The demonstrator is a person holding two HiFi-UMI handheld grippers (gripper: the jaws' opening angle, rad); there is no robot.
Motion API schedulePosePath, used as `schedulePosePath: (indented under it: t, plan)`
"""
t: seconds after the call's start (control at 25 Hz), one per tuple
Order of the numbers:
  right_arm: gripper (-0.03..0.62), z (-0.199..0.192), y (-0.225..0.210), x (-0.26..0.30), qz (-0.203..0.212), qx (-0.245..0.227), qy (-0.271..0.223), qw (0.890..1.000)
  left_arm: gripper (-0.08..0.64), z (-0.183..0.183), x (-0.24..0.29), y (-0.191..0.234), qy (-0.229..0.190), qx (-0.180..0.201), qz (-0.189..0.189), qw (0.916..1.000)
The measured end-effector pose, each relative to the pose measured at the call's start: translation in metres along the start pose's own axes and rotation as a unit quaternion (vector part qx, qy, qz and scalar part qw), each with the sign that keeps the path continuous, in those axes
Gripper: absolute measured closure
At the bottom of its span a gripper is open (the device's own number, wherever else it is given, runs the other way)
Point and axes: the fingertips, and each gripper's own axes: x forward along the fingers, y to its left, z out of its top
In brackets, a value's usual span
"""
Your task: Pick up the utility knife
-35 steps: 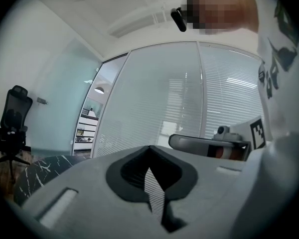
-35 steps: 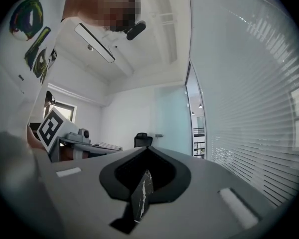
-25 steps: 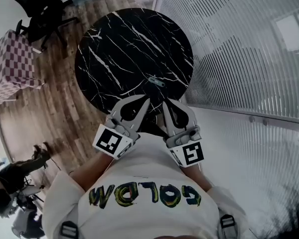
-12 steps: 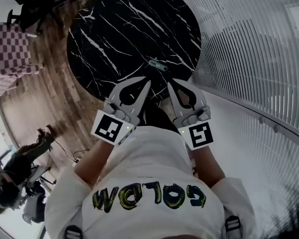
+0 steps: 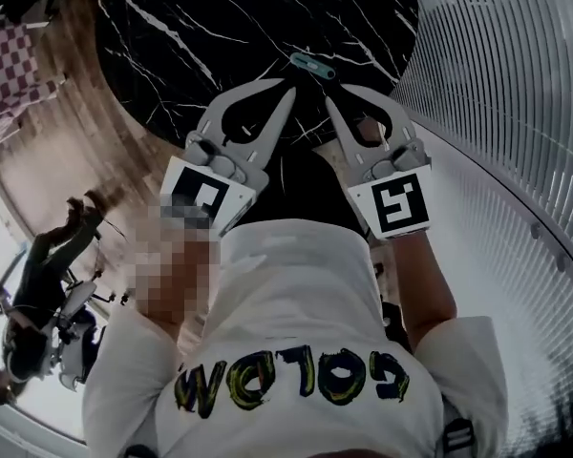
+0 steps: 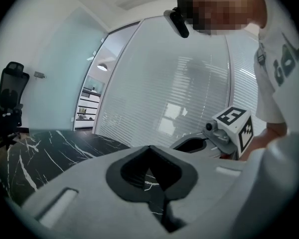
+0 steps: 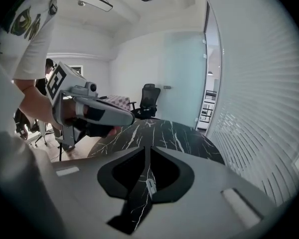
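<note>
The utility knife (image 5: 312,65), slim and teal-grey, lies near the front edge of the round black marble table (image 5: 220,27). Both grippers point at it from my side. My left gripper (image 5: 287,92) stops just short of it to the lower left, its jaws together with nothing in them. The right gripper (image 5: 330,104) sits just below the knife; its jaws are opening to a narrow slit with nothing between them. In the right gripper view the knife (image 7: 149,186) shows through that slit, beyond the right gripper (image 7: 148,149). The left gripper view shows only its own jaws (image 6: 150,148) over the marble.
A glass wall with blinds (image 5: 516,113) curves close along the table's right side. A black office chair (image 7: 148,101) stands beyond the table, and a checked table (image 5: 10,74) is at the far left. A person (image 5: 38,284) is on the wooden floor to the left.
Both grippers have come down and forward over the table edge, closing on the knife. The table and knife now sit nearer the top of the head view.
</note>
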Motion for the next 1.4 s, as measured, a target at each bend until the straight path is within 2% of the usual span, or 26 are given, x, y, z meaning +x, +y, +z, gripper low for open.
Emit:
schedulePosePath:
  t: [0.16,0.28,0.56,0.72,1.04,1.4]
  plan:
    - [0.551,-0.039,0.002,0.029,0.032,-0.001,0.041,0.999,0.557,-0.038,0.014,0.014,0.024,-0.019,0.005,0.9995]
    - [0.548,-0.066,-0.009,0.061,0.035,-0.024,0.055,0.998,0.557,-0.068,0.034,0.031,0.022,-0.012,0.002,0.9997]
    - [0.515,-0.13,-0.01,0.108,0.062,-0.03,0.112,0.991,0.558,-0.128,0.052,0.051,0.05,-0.027,0.009,0.9983]
    - [0.491,-0.152,-0.011,0.131,0.07,-0.041,0.144,0.986,0.558,-0.147,0.059,0.068,0.052,-0.046,0.015,0.9975]
    - [0.433,-0.186,-0.01,0.159,0.093,-0.073,0.193,0.974,0.558,-0.171,0.07,0.082,0.058,-0.054,0.02,0.9967]
    - [0.428,-0.203,-0.008,0.182,0.119,-0.08,0.22,0.965,0.557,-0.189,0.064,0.099,0.066,-0.063,0.023,0.9956]
